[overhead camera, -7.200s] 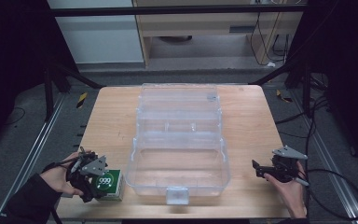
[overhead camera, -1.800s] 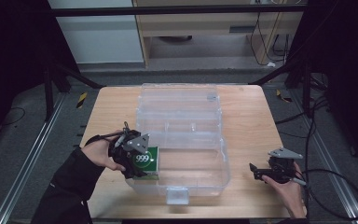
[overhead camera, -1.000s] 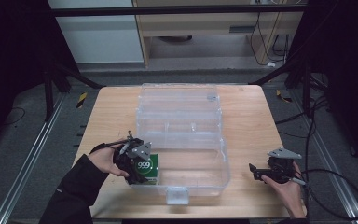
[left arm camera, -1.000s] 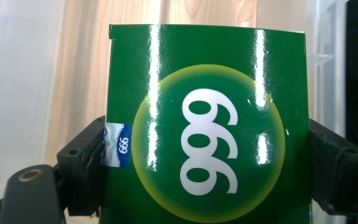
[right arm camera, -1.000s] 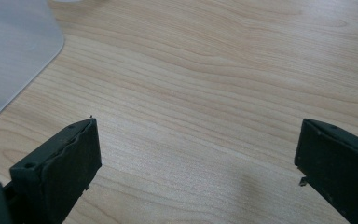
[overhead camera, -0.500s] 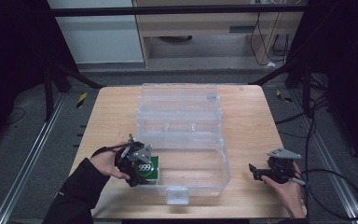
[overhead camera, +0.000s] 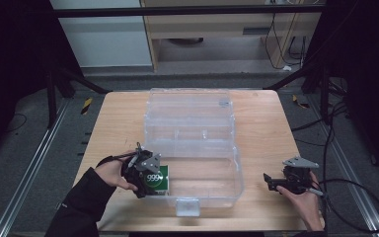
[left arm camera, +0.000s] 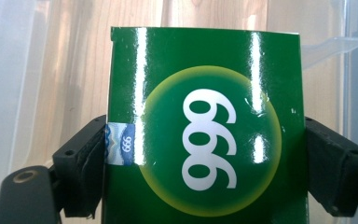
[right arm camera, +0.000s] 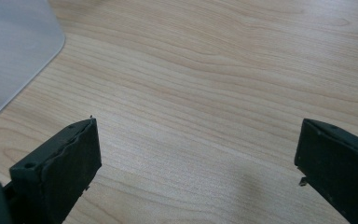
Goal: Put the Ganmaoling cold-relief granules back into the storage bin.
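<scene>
The left gripper (overhead camera: 150, 178) is clamping a green box (overhead camera: 157, 179) between its two jaws; in the left gripper view the jaws are pressing both side edges of the box (left arm camera: 205, 126), whose face is carrying a yellow-rimmed circle with white "999" figures, seen inverted there. A small blue and white label is sitting on the box edge by one jaw. In the high view the box is lying at about 7 o'clock on the desk (overhead camera: 113, 128), at the left end of the near half of a clear case (overhead camera: 192, 143). Clear plastic walls are showing around the box in the left gripper view, so it is sitting within that near half, though I cannot tell whether it is touching the floor of the case.

The case is standing open at the desk centre, its lid half lying toward 12 o'clock and its latch tab facing 6 o'clock.

The right gripper (overhead camera: 271, 180) is resting at about 4 o'clock, well apart from the case, held in the person's right hand (overhead camera: 303, 197). In its own view the right gripper (right arm camera: 196, 163) is standing wide apart over bare wood, holding nothing, with a rounded corner of the case (right arm camera: 14, 51) at upper left.
</scene>
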Tool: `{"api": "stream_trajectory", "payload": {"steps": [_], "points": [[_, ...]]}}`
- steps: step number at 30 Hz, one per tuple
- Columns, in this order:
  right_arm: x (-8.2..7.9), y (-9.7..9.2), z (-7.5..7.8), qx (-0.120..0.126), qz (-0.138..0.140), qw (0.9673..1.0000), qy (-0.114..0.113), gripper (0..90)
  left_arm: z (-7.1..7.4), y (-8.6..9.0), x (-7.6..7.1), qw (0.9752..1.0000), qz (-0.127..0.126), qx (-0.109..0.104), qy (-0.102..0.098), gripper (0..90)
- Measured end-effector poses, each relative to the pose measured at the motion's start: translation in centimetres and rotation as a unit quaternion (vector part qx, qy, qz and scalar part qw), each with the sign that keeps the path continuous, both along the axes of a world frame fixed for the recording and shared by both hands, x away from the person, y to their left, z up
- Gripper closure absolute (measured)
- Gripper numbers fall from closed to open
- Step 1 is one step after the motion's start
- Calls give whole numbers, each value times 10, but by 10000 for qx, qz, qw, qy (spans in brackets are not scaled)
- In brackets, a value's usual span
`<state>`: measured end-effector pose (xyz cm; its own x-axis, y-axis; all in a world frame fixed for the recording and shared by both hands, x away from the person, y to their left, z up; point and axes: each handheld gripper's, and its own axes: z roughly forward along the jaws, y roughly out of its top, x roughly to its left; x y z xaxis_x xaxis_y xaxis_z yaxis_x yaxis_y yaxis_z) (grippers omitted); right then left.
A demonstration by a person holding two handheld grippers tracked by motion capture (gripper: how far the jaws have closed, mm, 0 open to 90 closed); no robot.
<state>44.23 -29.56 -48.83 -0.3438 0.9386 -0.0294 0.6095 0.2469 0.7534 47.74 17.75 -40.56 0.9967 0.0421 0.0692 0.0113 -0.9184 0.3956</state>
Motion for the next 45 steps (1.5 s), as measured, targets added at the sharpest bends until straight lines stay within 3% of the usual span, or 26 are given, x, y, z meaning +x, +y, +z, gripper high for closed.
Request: {"api": "stream_trajectory", "payload": {"steps": [4,9,15,19,24,29,35,38,45], "points": [[0,0,0,-5,10,10000,2,8,12,5,-2,9993,87,-343,-72,138],[0,0,0,20,0,10000,4,8,26,15,-5,9986,144,-453,-239,143],[-1,0,0,28,-25,10000,11,8,37,34,-8,9955,477,-741,-347,155],[-1,-1,0,24,-31,10000,6,8,42,51,-12,9907,823,-1006,-400,174],[-1,-1,0,33,-40,10000,7,8,41,77,-17,9823,1259,-1303,-474,183],[-1,-2,0,15,-49,10000,-2,7,30,102,-19,9699,1852,-1496,-512,187],[-1,-1,-1,13,-49,10000,-6,6,11,123,-16,9508,2548,-1695,-487,189],[-2,-1,-1,42,-74,10000,12,7,1,131,-12,9398,2889,-1764,-477,193],[-1,-2,-2,17,-82,10000,-9,7,-27,149,-4,9074,3669,-2006,-419,200]]}}
